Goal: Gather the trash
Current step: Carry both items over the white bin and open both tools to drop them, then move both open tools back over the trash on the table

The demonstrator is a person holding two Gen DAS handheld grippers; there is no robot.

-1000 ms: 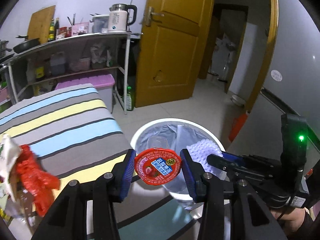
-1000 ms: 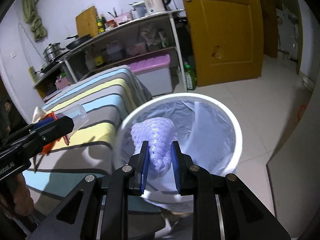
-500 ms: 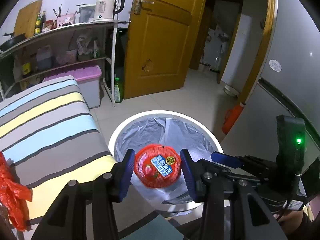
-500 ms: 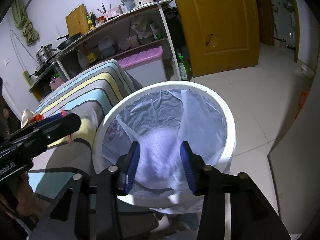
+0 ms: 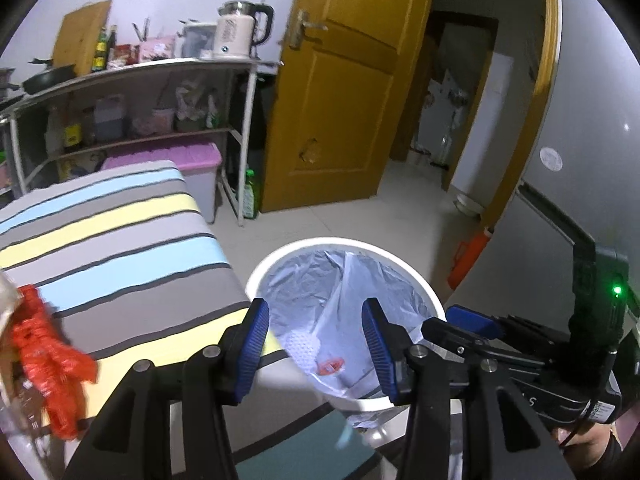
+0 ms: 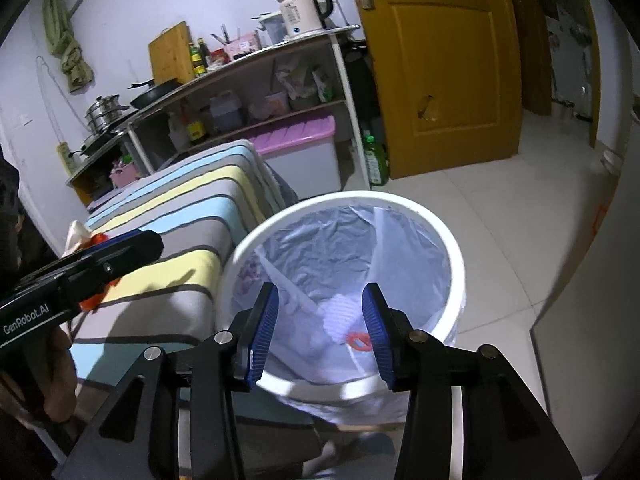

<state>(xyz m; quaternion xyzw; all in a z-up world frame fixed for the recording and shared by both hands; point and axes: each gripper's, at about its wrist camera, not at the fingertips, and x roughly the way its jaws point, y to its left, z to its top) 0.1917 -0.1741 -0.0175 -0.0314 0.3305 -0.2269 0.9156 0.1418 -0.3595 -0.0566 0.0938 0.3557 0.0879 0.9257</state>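
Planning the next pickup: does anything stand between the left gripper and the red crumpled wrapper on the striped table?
Nothing visible does. The red crumpled wrapper lies on the striped table, left of the open left gripper.

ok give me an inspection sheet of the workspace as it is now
surface: striped cloth on the table, bin beside it
job's things: white bin with liner; foam net and red-lidded cup lie inside
clutter: red wrapper at the table's near edge
grippers: left gripper and right gripper open, empty, above the bin
cables: thin cable under the right gripper
surroundings: shelf rack, kettle, yellow door
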